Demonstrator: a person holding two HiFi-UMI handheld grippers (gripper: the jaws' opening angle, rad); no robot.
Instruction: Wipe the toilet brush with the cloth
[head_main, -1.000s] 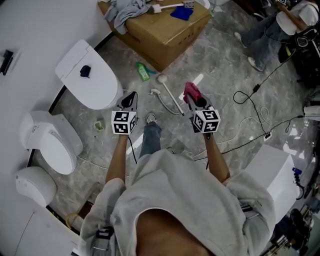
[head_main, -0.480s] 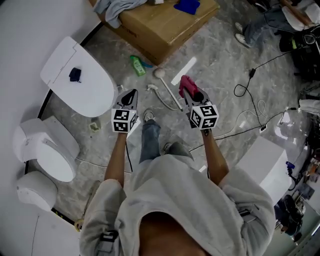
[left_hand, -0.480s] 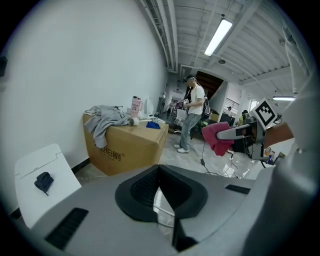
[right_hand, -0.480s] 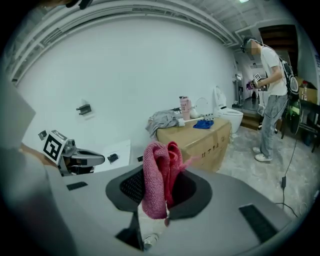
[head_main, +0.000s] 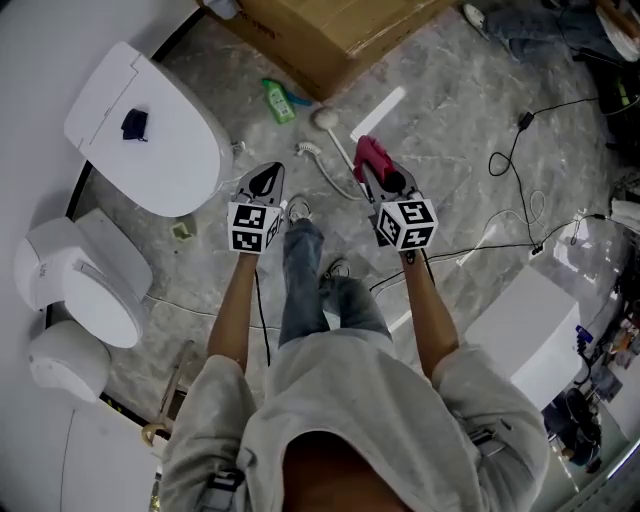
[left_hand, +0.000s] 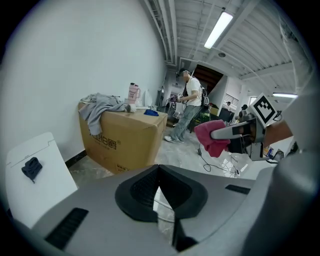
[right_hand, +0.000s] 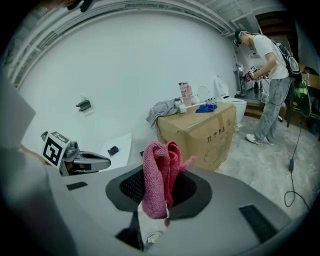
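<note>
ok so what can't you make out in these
Toilet brush: head view, handle's lower end hidden behind the cloth in the right gripper.
Cardboard box: head view, cut off by the top edge.
Dark item on the toilet lid: too small to identify in any view.

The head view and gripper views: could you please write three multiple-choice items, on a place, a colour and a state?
1. Where is the toilet brush? A on the floor; B on a shelf; C in a bucket.
2. What colour is the cloth? A blue; B pink; C white.
3. How is the left gripper? A wide open; B shut on the cloth; C shut, empty.
Answers: A, it lies flat there; B, seen in the right gripper; C, its jaws meet on nothing.
</note>
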